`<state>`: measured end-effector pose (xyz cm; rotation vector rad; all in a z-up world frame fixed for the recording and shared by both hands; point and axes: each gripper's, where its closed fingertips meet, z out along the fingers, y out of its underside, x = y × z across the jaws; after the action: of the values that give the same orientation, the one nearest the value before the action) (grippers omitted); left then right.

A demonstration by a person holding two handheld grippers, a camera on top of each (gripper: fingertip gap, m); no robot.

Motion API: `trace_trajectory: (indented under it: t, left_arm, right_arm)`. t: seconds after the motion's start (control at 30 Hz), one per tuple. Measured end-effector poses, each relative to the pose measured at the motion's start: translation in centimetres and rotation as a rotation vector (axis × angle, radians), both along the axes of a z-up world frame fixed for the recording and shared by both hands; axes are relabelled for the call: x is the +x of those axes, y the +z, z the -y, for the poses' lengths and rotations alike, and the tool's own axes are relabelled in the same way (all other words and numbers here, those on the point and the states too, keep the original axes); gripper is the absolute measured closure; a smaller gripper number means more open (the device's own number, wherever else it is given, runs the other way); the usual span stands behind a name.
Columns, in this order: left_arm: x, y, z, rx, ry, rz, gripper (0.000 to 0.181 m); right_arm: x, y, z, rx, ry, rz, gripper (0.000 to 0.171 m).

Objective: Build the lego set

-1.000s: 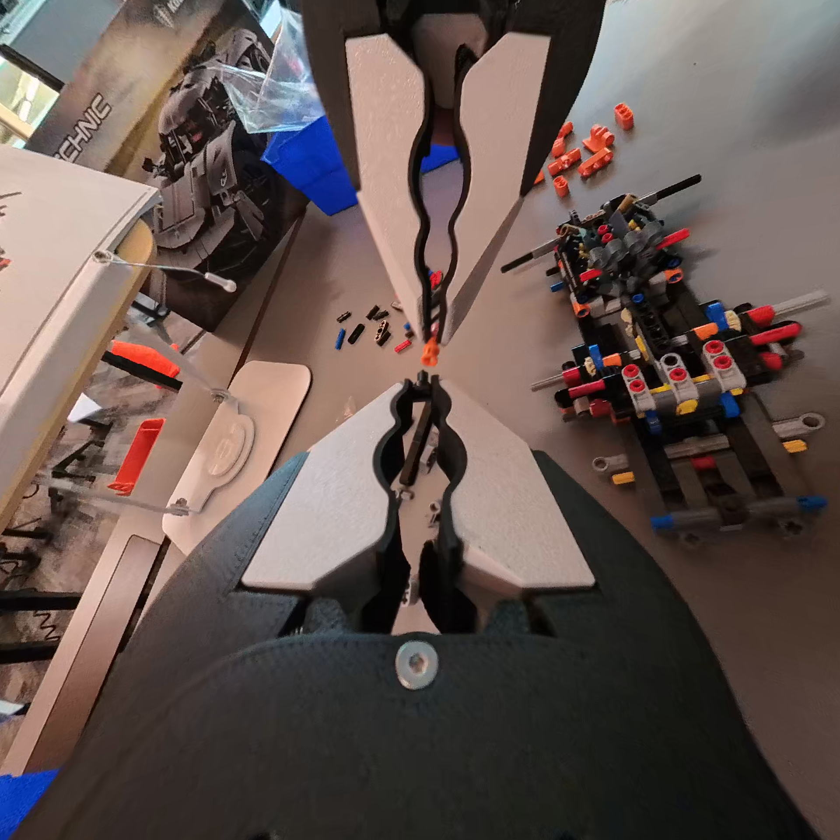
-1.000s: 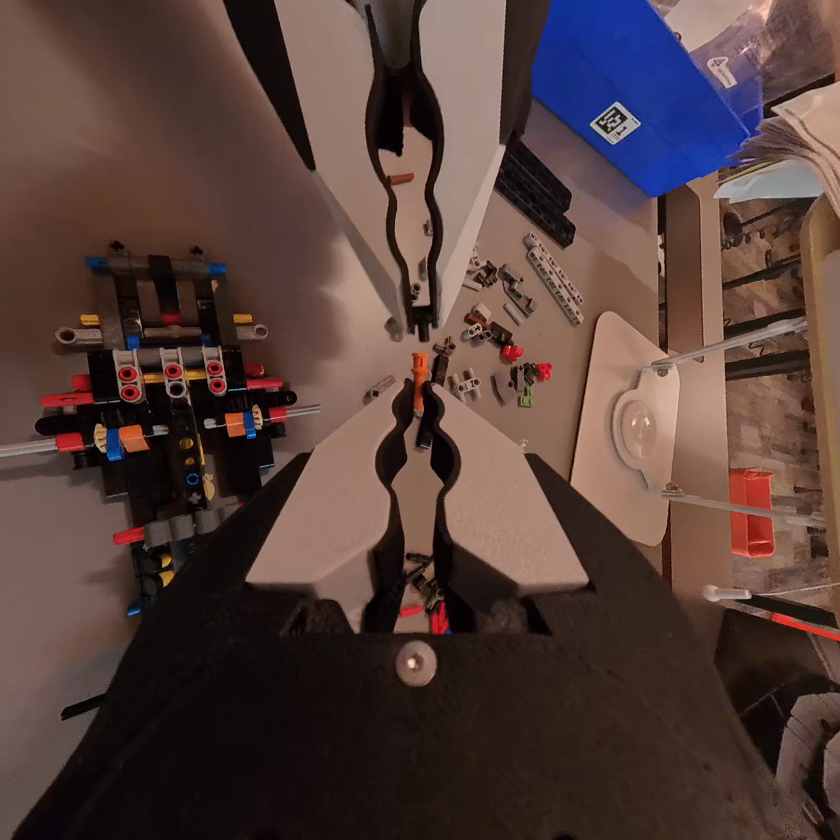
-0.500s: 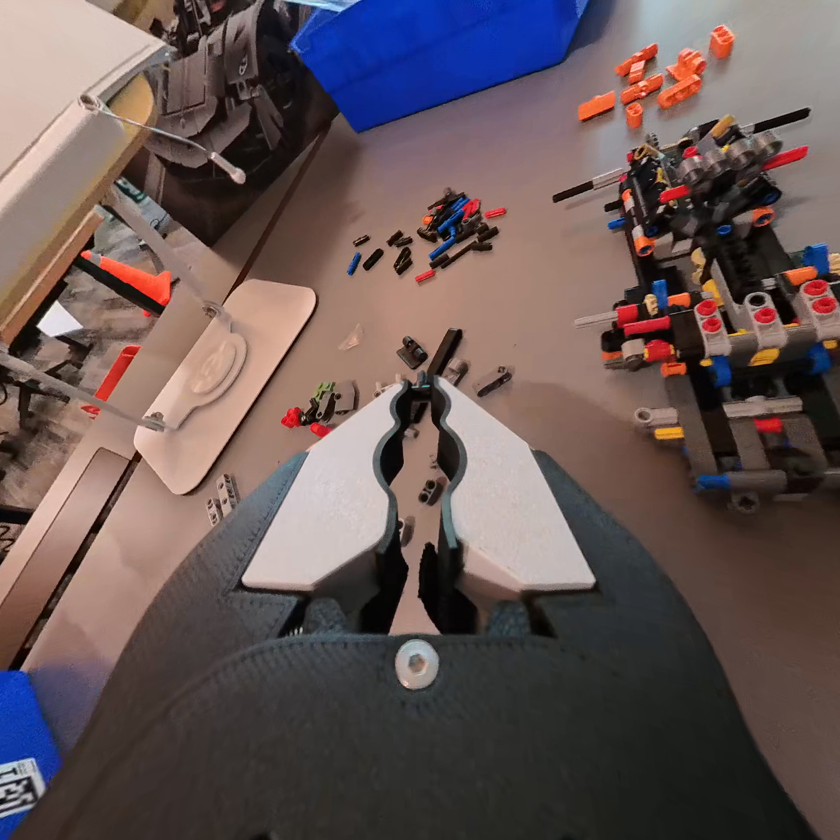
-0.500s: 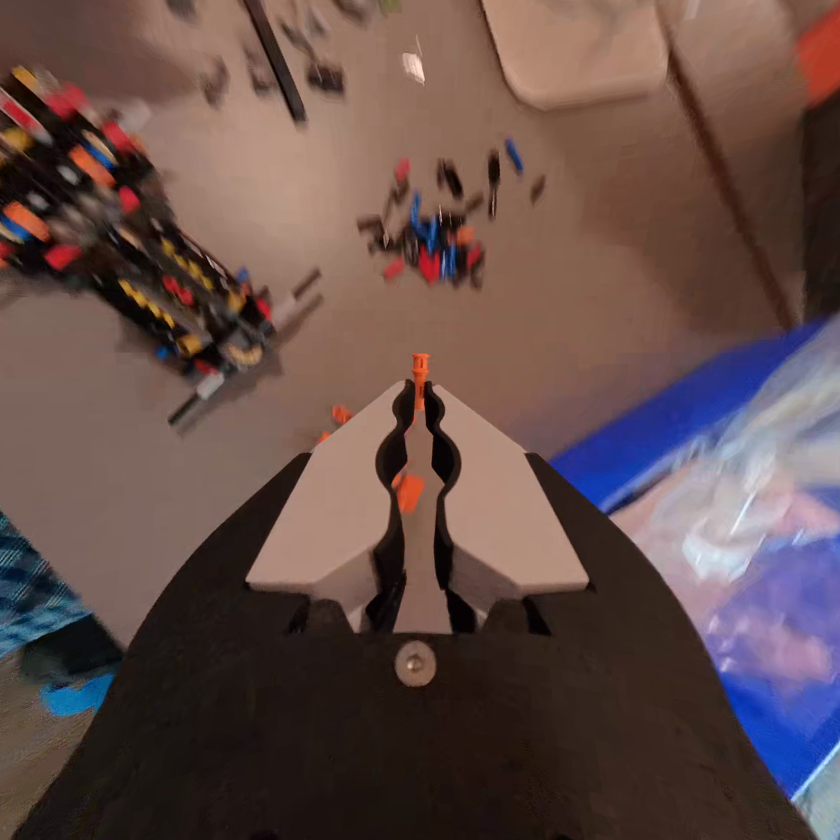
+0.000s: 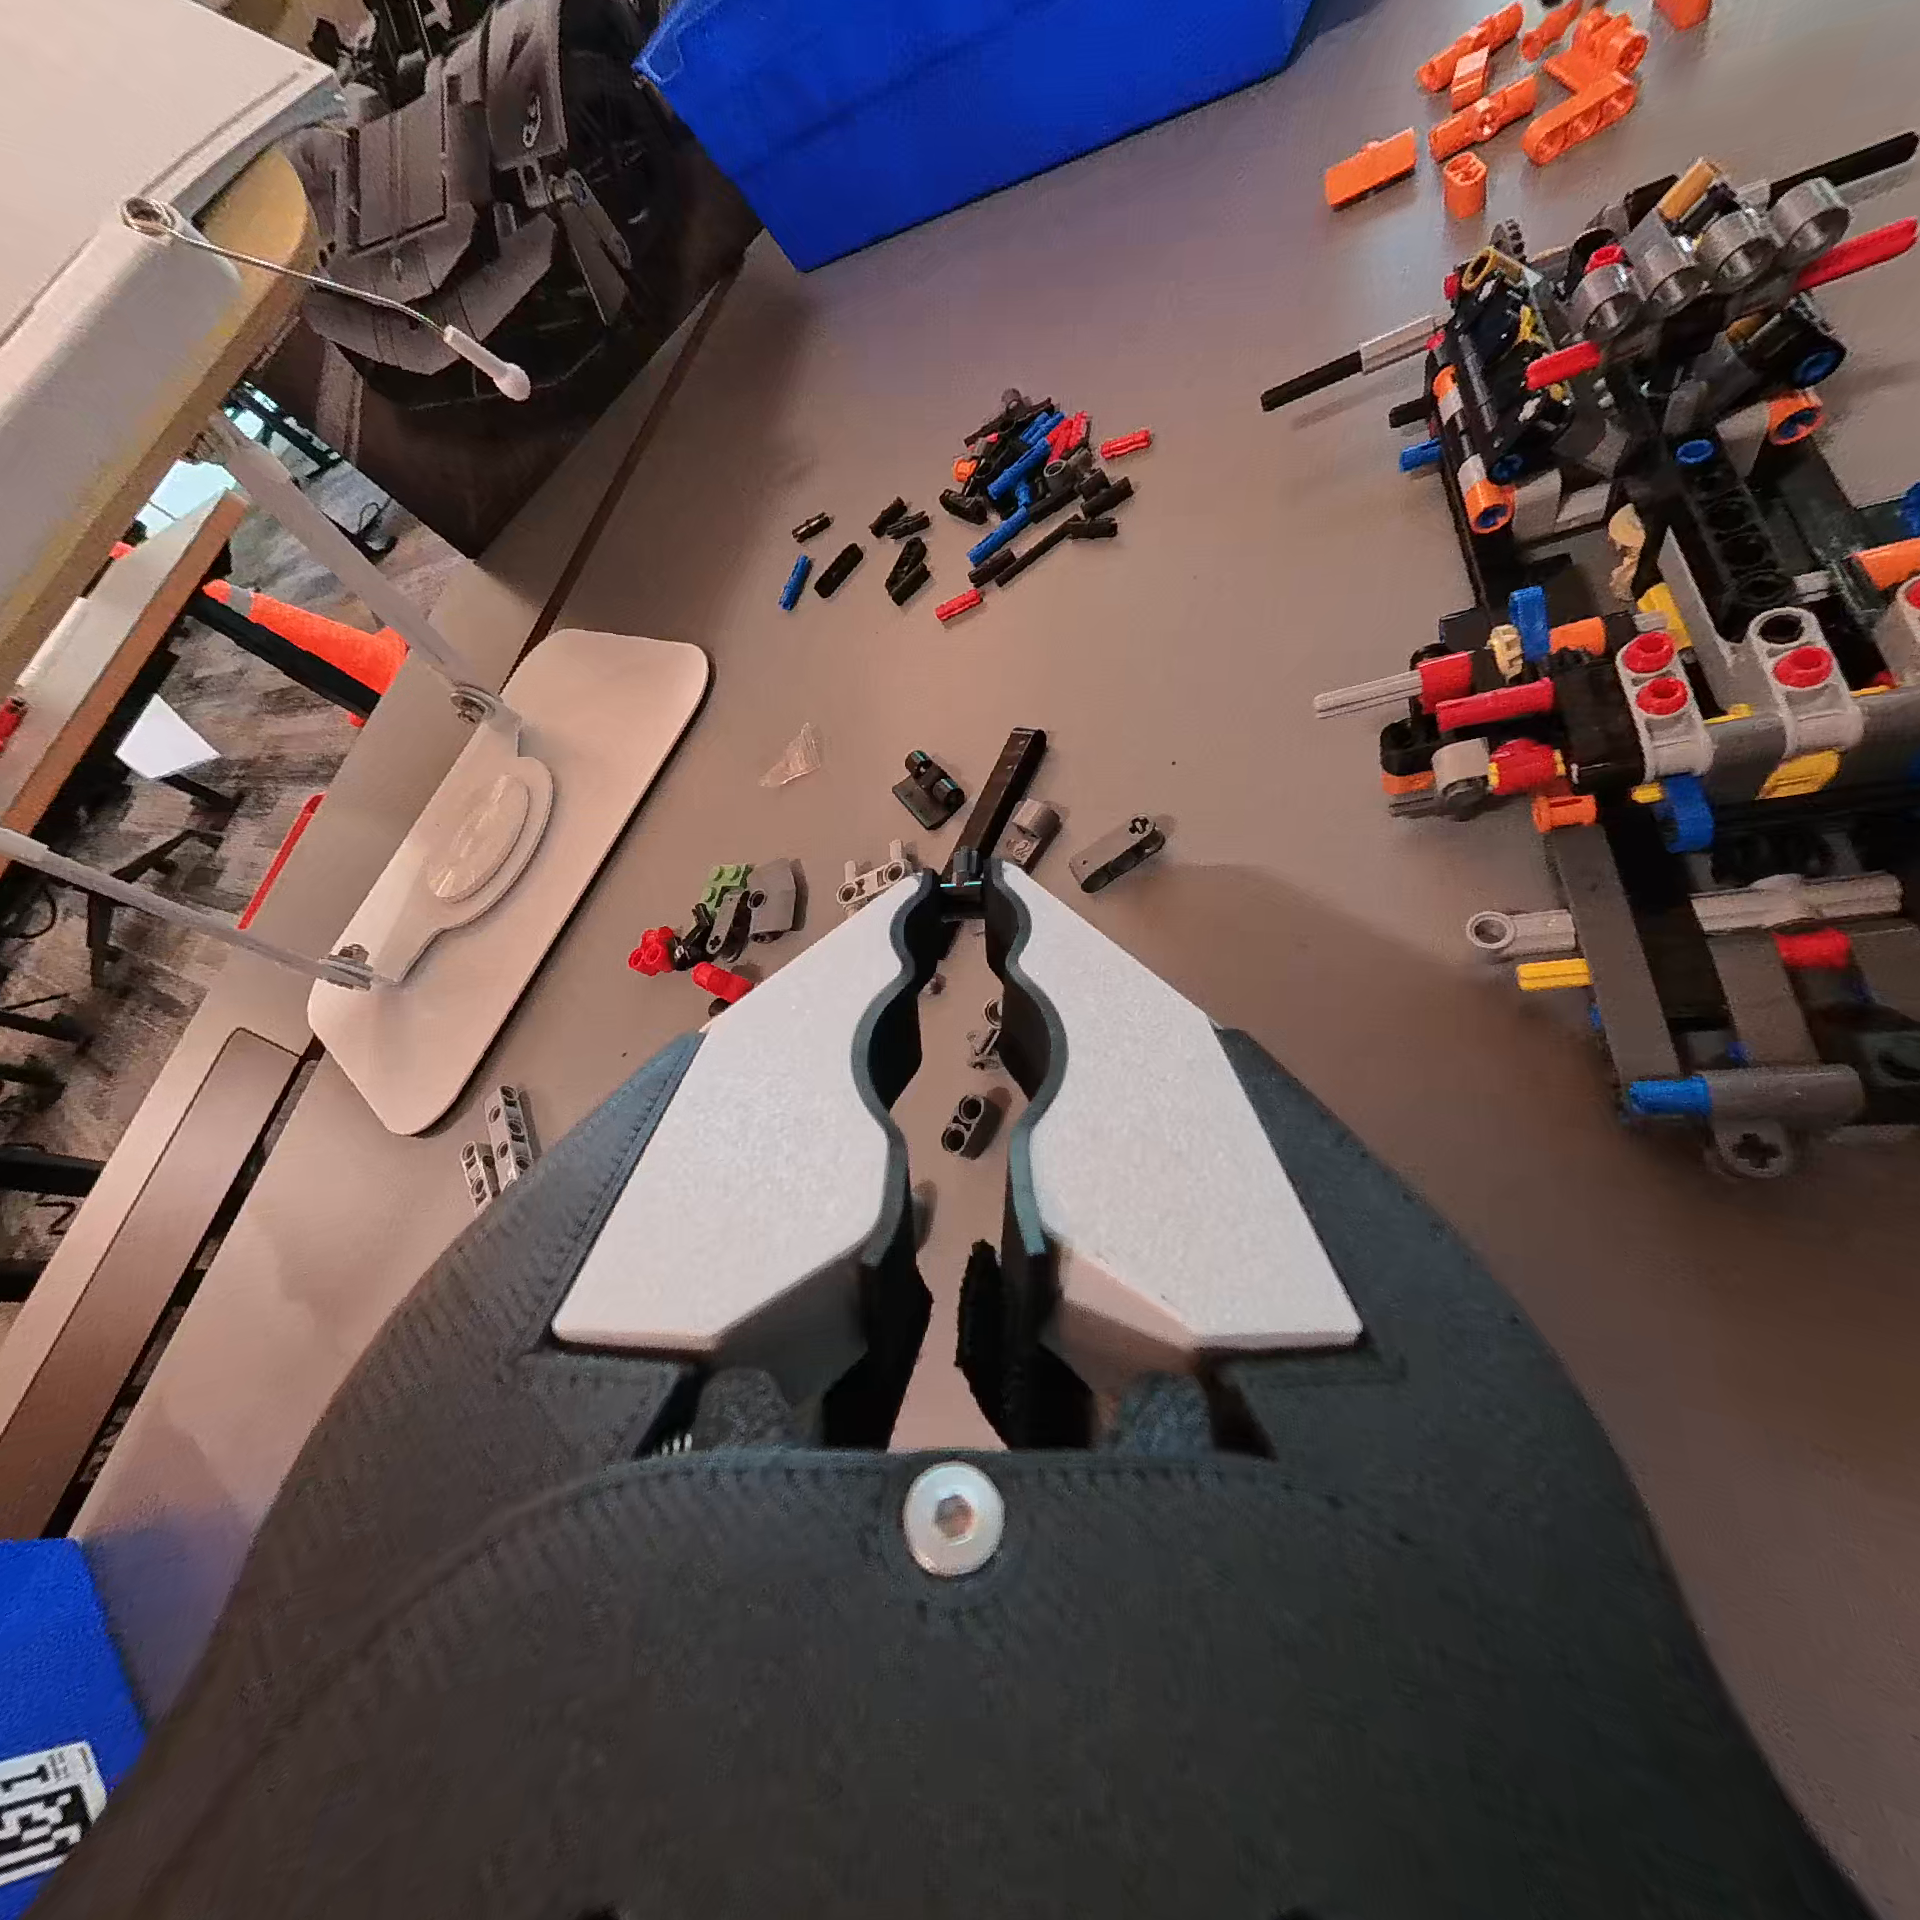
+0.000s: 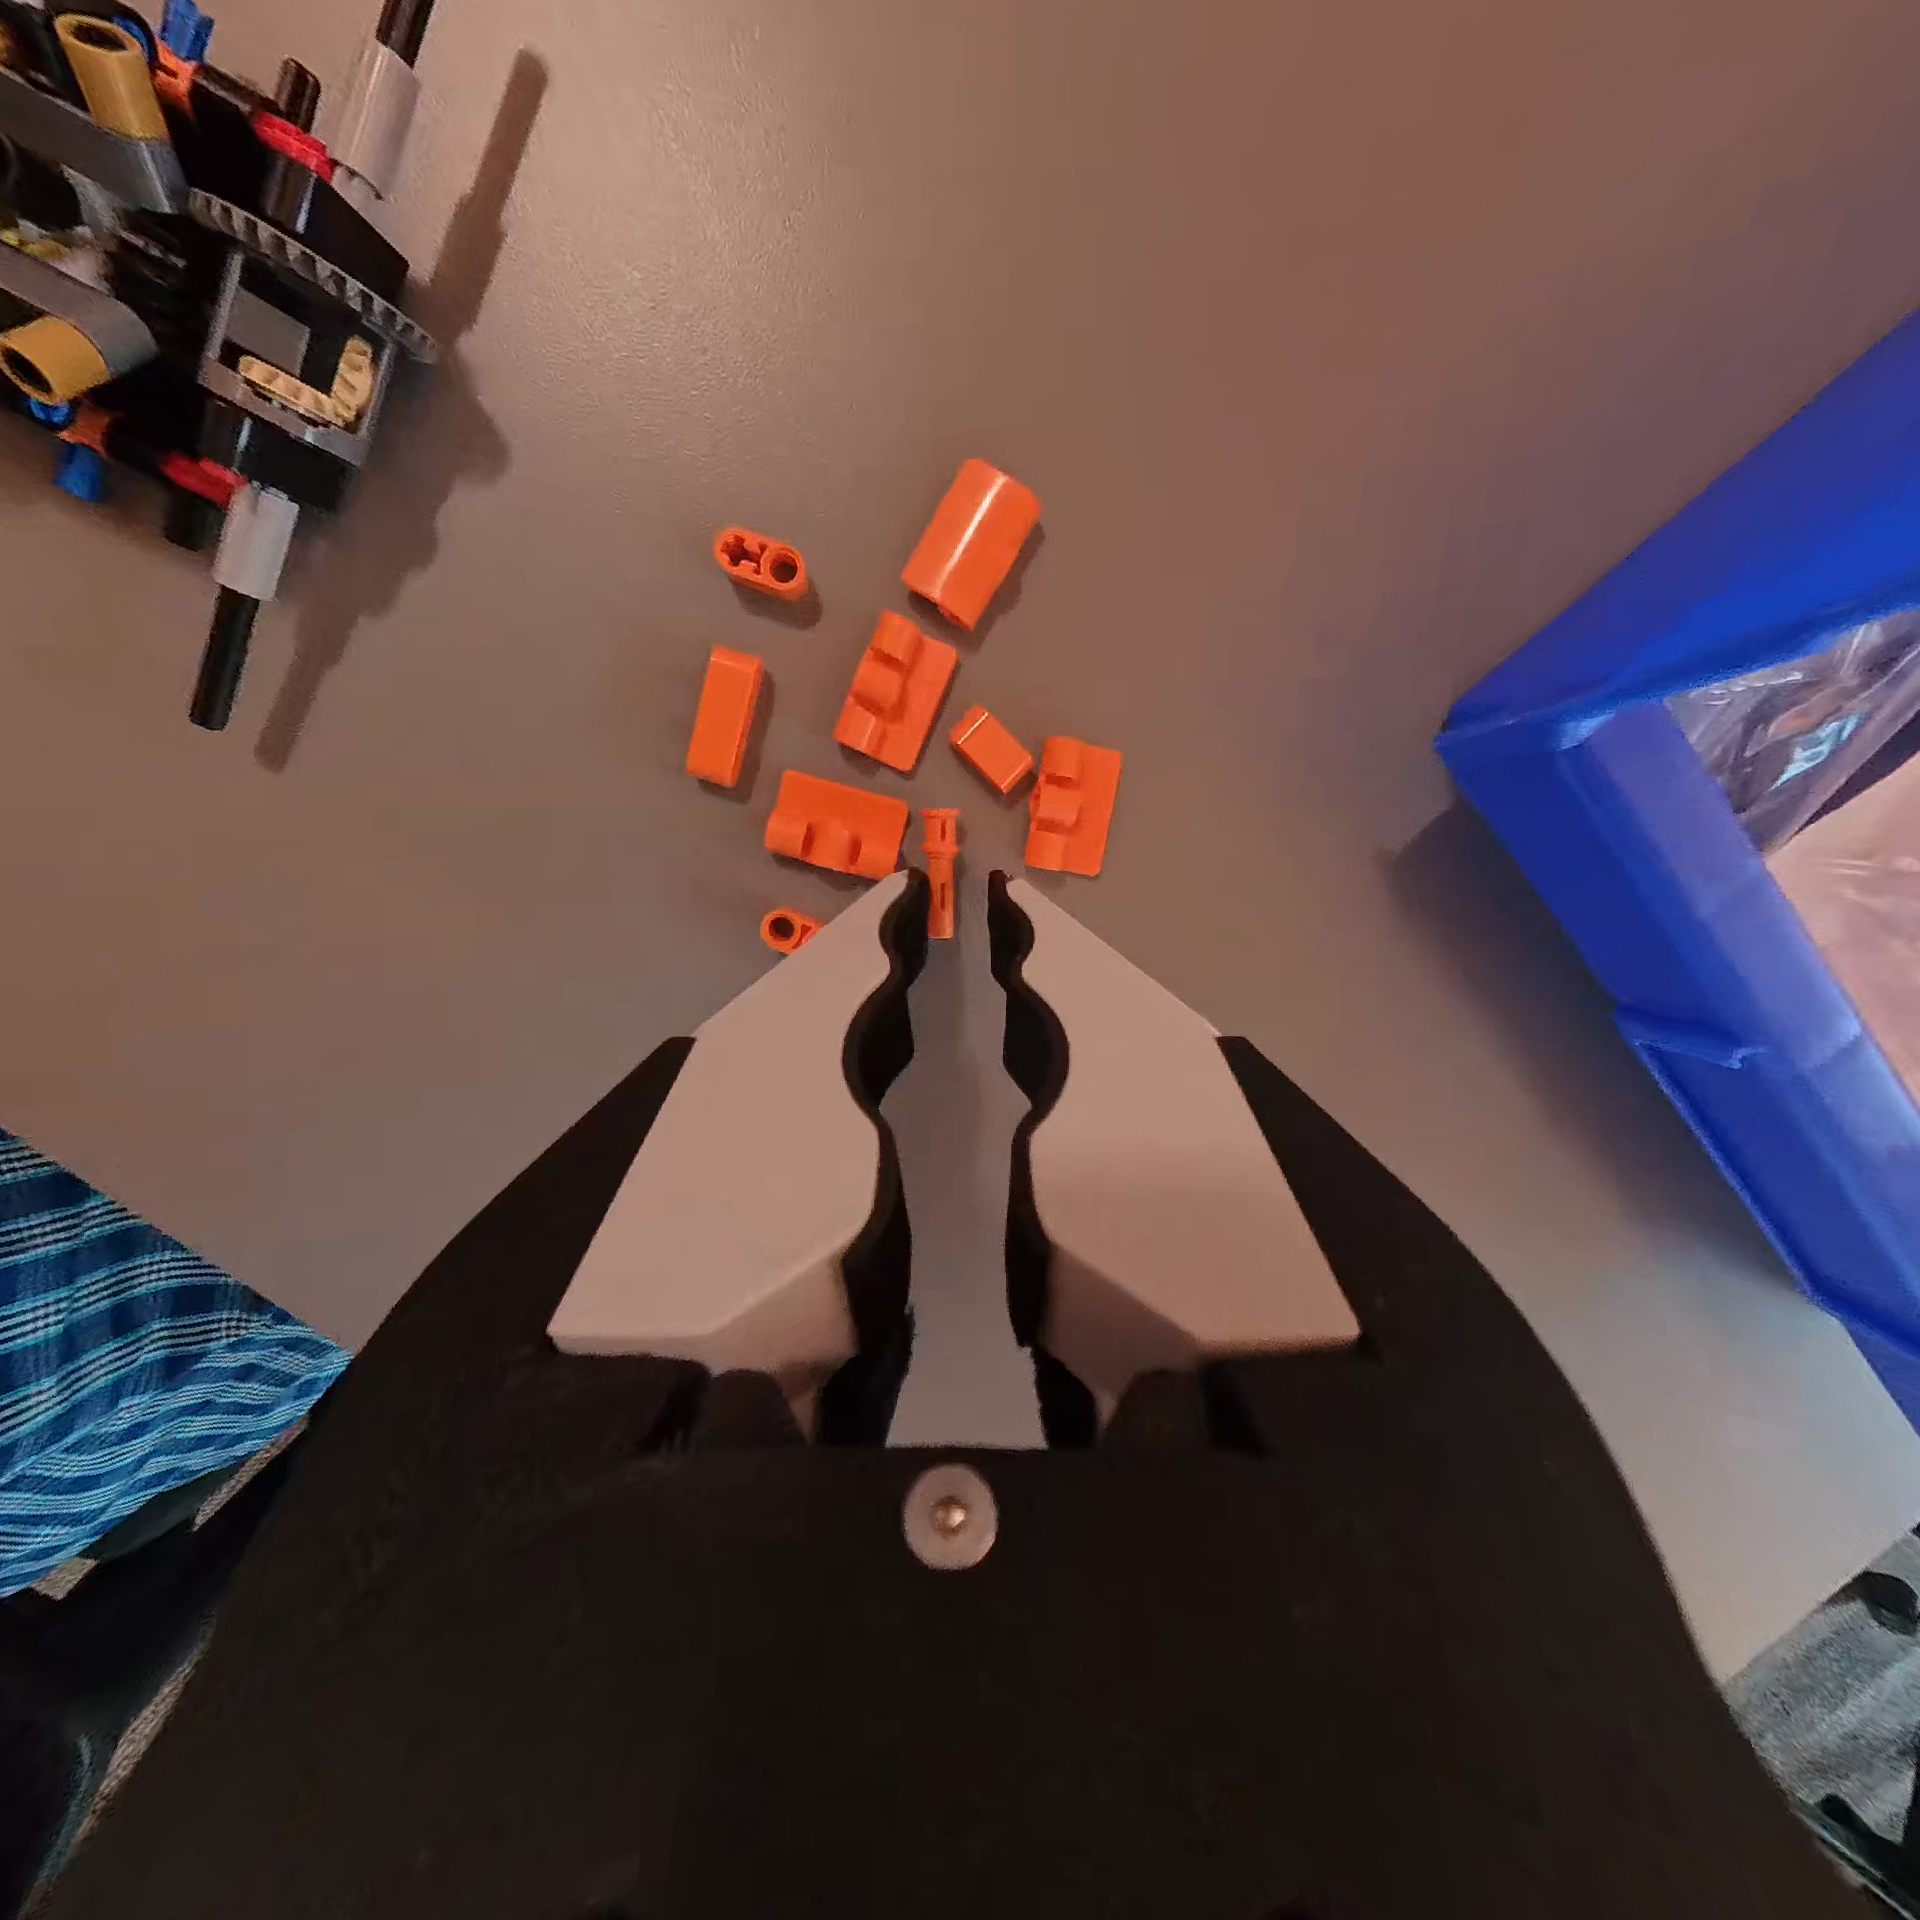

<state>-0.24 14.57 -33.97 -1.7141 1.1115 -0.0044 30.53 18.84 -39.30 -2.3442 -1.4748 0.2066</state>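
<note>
In the left wrist view my left gripper [image 5: 961, 883] is shut on a small black connector [image 5: 963, 871], held low over loose grey and black parts [image 5: 1117, 852] and a black beam [image 5: 1006, 774]. The part-built Technic chassis [image 5: 1683, 727] lies to its right. In the right wrist view my right gripper [image 6: 954, 883] has its jaws a little apart. A small orange pin [image 6: 940, 862] sits between the tips, close to the left finger and not clamped. It is at the near edge of a cluster of orange pieces [image 6: 894, 696]. One end of the chassis [image 6: 208, 312] shows at upper left.
A blue bin [image 5: 935, 94] stands at the back and shows in the right wrist view [image 6: 1714, 831] on the right. A pile of small pins [image 5: 1029, 488], a white stand base [image 5: 499, 883], the set's box [image 5: 488, 208] and the table's left edge are near. Striped blue cloth [image 6: 125, 1351] is at lower left. Left tips to right tips: about 30 cm.
The grippers were tip to tip and have parted. My right gripper swung over to the orange pieces and opened, loosening the orange pin. My left gripper drew back, still holding the black connector.
</note>
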Motion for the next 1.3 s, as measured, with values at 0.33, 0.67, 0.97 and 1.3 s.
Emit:
trace_trajectory:
  t: [0.33,0.67,0.97,1.3]
  left_arm:
    - [-0.6,0.1,-0.2,0.001,0.008,0.033,0.176]
    - [-1.6,0.0,-0.3,0.001,0.028,0.052,0.175]
    - [-2.2,0.0,-0.2,-0.005,0.030,0.055,0.175]
    - [-2.2,-0.3,-0.1,-0.012,0.024,0.047,0.175]
  right_arm:
    - [-5.9,4.8,-1.8,0.090,0.113,-0.083,0.162]
    - [-16.1,3.3,-8.6,0.118,0.214,-0.119,0.163]
    - [-16.9,0.0,-11.0,0.107,0.308,0.028,0.158]
    - [-17.1,0.4,-10.4,0.118,0.408,0.067,0.151]
